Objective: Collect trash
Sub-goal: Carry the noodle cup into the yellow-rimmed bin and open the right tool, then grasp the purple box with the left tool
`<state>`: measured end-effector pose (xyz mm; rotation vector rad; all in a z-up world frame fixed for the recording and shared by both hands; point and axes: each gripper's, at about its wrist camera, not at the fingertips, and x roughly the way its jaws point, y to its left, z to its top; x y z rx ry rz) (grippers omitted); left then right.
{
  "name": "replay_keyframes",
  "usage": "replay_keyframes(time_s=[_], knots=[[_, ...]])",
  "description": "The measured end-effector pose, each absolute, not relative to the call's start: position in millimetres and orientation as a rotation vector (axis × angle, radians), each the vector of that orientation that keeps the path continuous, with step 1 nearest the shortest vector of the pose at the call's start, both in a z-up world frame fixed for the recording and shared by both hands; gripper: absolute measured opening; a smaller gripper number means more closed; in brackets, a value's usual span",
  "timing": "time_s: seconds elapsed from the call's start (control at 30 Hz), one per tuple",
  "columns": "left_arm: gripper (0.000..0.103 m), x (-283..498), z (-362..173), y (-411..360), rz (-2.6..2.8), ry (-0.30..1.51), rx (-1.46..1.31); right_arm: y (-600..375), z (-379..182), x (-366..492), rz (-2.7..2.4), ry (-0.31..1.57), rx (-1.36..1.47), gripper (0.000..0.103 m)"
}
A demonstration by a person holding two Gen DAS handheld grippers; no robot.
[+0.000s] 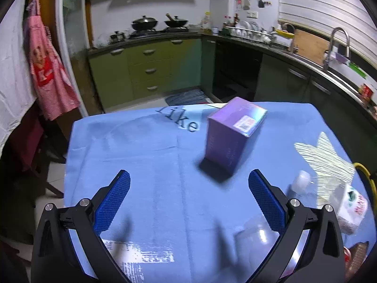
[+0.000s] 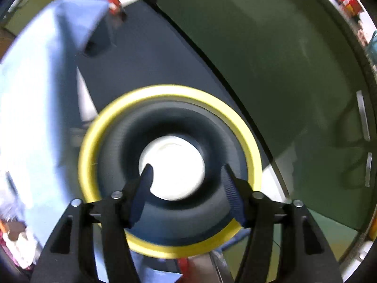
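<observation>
Left gripper (image 1: pixel 189 184): jaws wide apart, nothing between the pads, held above the blue cloth (image 1: pixel 141 155) that covers the table.

Ahead of it, slightly to the right, a purple box (image 1: pixel 232 134) stands on the cloth, clear of both pads. At the right edge of the cloth lie a clear plastic bottle (image 1: pixel 306 184), partly hidden behind the right finger, and a white wrapper with red and green print (image 1: pixel 353 208). A pale striped sheet (image 1: pixel 327 155) lies beyond them. A printed white sheet (image 1: pixel 139 254) lies near the bottom of the left view. The middle and left of the cloth are bare.

Just off the table's right edge, an arc of the yellow bin rim shows in the left view.

Right gripper (image 2: pixel 186 172): points down over the bin (image 2: pixel 169 89), a dark tub with a yellow rim. Jaws stand apart; the pads grip nothing. A white round object (image 2: pixel 174 165) sits below them inside the bin, blurred; contact with the bottom cannot be told.

The bin stands on the floor between the cloth's hanging edge (image 2: pixel 35 106) and the green cabinets (image 2: pixel 294 82), close to both.
</observation>
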<state>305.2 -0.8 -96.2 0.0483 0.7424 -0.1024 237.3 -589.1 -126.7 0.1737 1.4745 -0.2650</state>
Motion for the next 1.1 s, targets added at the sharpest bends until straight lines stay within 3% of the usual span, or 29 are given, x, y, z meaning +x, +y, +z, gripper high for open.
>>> replay_keyframes(time_s=[0.33, 0.77, 0.97, 1.1], knots=[[0.099, 366.1, -78.3, -29.2, -0.362, 0.840, 0.241, -563.6, -72.0, 179.9, -0.107, 1.317, 0.238, 0.061], [0.099, 417.4, -108.7, -59.4, -0.543, 0.899, 0.352, -541.0, -97.8, 186.0, -0.078, 1.315, 0.267, 0.061], [0.085, 411.5, -112.0, -59.8, -0.550, 0.888, 0.332, -537.8, -104.4, 187.7, -0.068, 1.320, 0.276, 0.061], [0.067, 412.4, -111.3, -55.6, -0.562, 0.888, 0.314, -535.6, -108.7, 188.7, -0.064, 1.329, 0.276, 0.061]])
